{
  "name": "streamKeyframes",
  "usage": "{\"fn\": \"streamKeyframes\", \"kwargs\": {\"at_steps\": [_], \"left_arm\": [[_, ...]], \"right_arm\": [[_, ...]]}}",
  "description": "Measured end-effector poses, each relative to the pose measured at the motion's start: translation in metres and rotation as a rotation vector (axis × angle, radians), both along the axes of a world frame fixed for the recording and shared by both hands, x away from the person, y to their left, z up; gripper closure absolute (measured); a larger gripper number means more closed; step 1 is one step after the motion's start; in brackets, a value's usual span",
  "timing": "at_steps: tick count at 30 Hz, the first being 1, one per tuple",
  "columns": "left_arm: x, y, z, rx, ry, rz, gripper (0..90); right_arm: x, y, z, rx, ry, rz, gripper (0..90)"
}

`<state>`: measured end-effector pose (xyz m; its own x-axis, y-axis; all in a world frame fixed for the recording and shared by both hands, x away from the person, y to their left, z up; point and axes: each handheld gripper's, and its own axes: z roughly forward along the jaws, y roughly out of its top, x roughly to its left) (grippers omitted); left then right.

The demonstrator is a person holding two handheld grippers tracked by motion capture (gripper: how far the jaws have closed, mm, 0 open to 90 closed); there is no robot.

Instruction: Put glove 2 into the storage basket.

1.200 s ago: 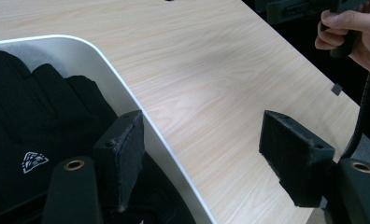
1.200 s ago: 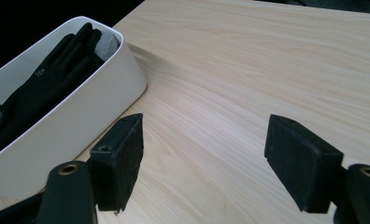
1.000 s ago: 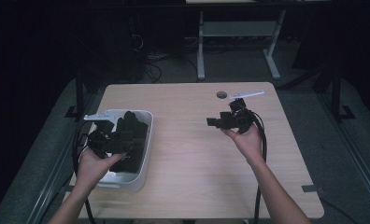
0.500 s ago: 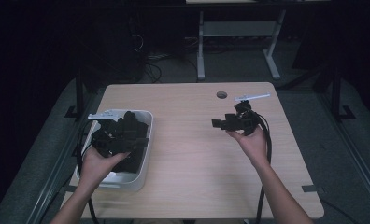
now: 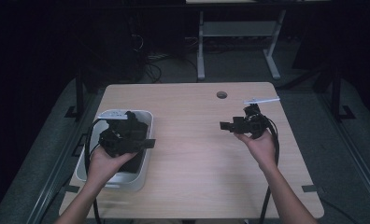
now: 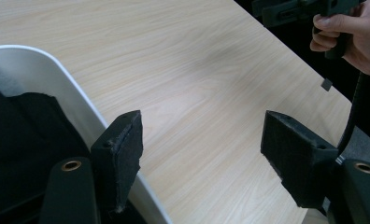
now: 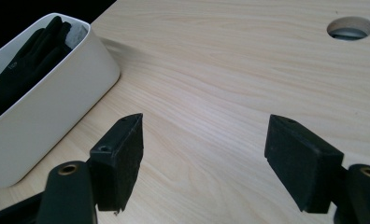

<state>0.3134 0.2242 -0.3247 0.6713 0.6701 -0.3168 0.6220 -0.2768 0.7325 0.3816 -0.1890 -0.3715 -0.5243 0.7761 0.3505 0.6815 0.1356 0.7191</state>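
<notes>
A white bin (image 5: 147,119) stands on the left of the wooden table (image 5: 197,154) with black gloves or cloth (image 7: 29,60) inside. My left gripper (image 5: 145,138) hovers over the bin and points right, its jaws open and bare. In the left gripper view, the left gripper (image 6: 202,154) spans the bin's rim (image 6: 57,74), the dark cloth (image 6: 24,130) lying to its left. On the right side of the table my right gripper (image 5: 226,126) is held above the wood, pointing left toward the bin. In its own view the right gripper (image 7: 204,158) is open with bare tabletop between the pads.
A round cable hole (image 5: 222,94) pierces the table near its far edge, right of centre. Bare wood lies between the bin and the right hand (image 5: 260,147). Behind the table stand a desk frame (image 5: 202,51) and cables on a dark floor.
The right hand has drifted a little to the right and toward the person, gripper still open. The left hand has hardly moved over the bin.
</notes>
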Motion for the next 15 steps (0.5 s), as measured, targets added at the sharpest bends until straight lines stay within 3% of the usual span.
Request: {"fn": "streamKeyframes", "kwargs": {"at_steps": [15], "left_arm": [[0.000, -0.020, -0.005, 0.003, 0.000, -0.026, 28.2]], "right_arm": [[-0.010, -0.033, -0.015, -0.009, 0.031, -0.052, 27.6]]}}
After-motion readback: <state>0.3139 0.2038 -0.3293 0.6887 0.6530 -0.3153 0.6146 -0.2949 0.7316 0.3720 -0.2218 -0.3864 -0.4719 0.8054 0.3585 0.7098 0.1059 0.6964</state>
